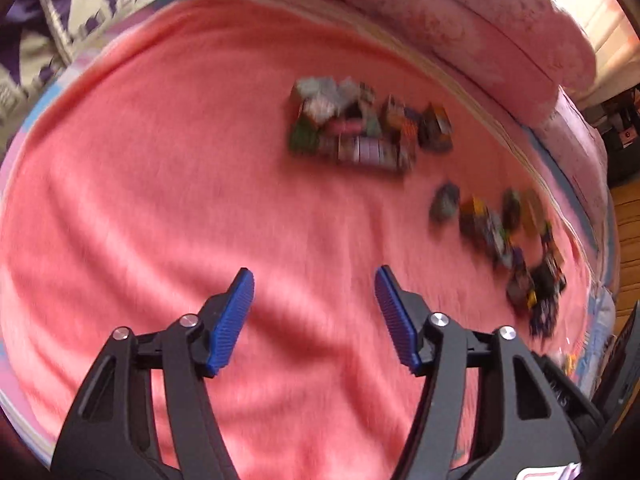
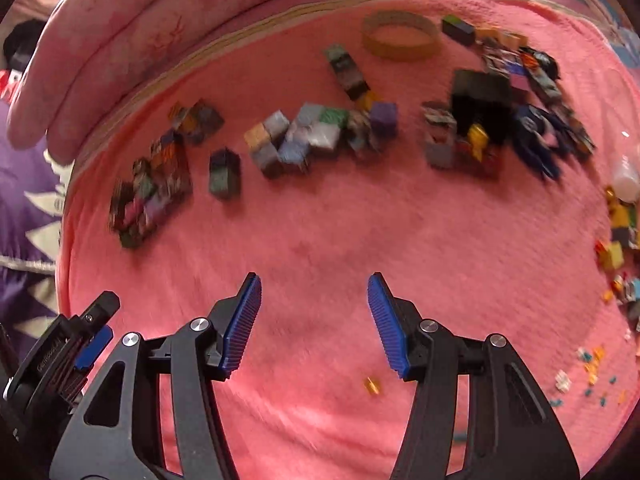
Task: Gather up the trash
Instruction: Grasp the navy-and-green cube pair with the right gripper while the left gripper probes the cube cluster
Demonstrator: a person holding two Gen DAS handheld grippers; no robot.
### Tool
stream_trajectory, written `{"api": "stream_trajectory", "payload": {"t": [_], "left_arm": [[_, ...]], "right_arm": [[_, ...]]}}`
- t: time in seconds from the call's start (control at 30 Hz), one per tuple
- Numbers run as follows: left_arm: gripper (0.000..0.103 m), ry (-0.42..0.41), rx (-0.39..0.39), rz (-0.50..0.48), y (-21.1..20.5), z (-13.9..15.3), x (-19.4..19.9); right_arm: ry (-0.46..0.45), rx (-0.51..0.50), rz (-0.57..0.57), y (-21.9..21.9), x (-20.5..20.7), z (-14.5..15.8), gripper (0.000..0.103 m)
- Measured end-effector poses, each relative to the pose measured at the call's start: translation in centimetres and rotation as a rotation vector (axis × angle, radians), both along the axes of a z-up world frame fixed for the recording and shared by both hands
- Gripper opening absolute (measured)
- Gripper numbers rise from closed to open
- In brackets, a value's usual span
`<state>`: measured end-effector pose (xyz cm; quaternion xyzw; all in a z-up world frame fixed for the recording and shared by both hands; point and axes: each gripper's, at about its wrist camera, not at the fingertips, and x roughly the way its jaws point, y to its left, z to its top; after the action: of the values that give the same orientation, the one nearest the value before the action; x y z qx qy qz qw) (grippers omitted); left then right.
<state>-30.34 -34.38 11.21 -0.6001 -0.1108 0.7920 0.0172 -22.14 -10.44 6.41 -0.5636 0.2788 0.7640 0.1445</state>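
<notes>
Both views are motion-blurred. A pink blanket covers a bed. Small printed cube blocks lie on it in clusters: one cluster ahead of my left gripper, another to its right. In the right wrist view, several block clusters stretch across the far half, with a dark box among them. A small orange scrap lies just below my right gripper. More small colourful bits are scattered at the right edge. Both grippers are open and empty above bare blanket.
A pink pillow lies along the bed's far side. A yellowish ring rests on the blanket at the back. A white bottle-like object sits at the right edge. My left gripper's body shows at lower left. Wooden floor lies beyond the bed.
</notes>
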Motion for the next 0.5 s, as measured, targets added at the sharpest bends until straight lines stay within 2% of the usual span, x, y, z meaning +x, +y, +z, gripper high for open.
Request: {"api": "stream_trajectory", "payload": {"t": [0.1,0.2,0.5], "left_arm": [[0.061,0.006,-0.038,-0.017,-0.1,-0.9,-3.1],[0.061,-0.004,-0.037,-0.029,-0.3,-2.3,-5.8],[0.061,0.014,-0.052,-0.096,0.8,-4.7,-10.3]], "right_arm": [[0.008,-0.014,-0.028,0.2,-2.1,-0.9,0.056],[0.011,-0.023,-0.035,0.0,-3.8,-1.8,0.056],[0.005,-0.041,-0.036,-0.2,-6.7,-4.1,0.056]]}}
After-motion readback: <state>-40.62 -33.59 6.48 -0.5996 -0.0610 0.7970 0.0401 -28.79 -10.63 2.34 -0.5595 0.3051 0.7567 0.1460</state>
